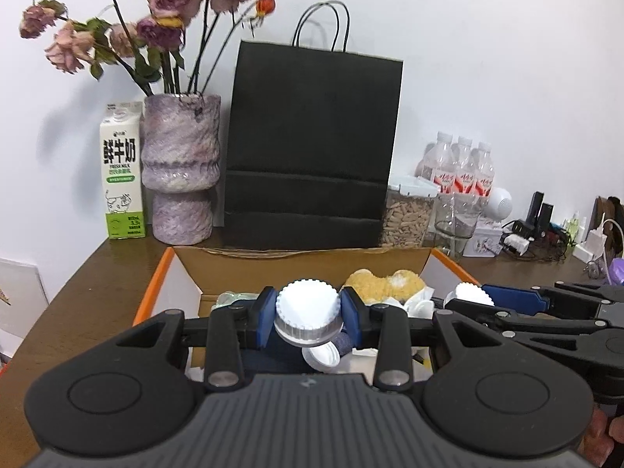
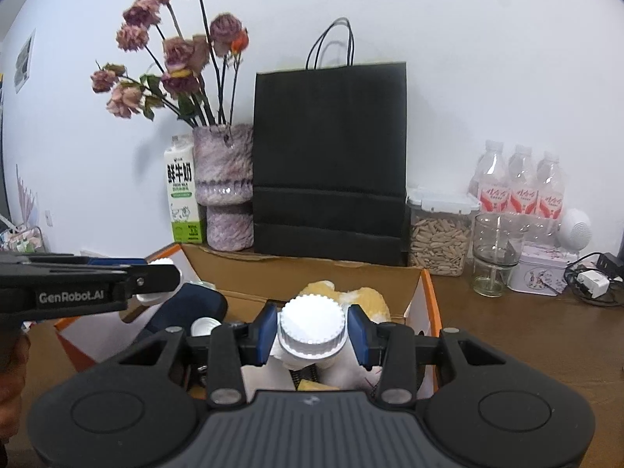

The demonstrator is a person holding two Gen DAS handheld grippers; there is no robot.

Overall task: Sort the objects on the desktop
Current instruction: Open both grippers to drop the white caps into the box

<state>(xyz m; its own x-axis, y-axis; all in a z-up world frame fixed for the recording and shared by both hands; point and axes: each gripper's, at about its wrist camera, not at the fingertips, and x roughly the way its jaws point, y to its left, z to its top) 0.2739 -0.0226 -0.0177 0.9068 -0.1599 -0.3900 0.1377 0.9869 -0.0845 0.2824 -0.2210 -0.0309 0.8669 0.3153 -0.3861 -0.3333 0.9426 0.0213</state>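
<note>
left gripper (image 1: 308, 318) clamps a ribbed white cap (image 1: 307, 306); right gripper (image 2: 312, 331) clamps another ribbed cap (image 2: 312, 321).

Cardboard box (image 1: 300, 269) sits mid-frame on the bench (image 1: 78, 292), plush toy (image 1: 384, 284) inside it at the back. Behind the box stands the paper bag (image 1: 312, 144); vase (image 1: 179, 167) to its left, milk carton (image 1: 123, 171) further left; water bottles (image 1: 462, 167) far right.

Black paper bag (image 1: 312, 144), purple vase (image 1: 179, 167) of dried roses (image 1: 163, 0), milk carton (image 1: 121, 171), water bottles (image 2: 518, 183), seed container (image 2: 438, 230), glass jar (image 2: 493, 257)
</note>
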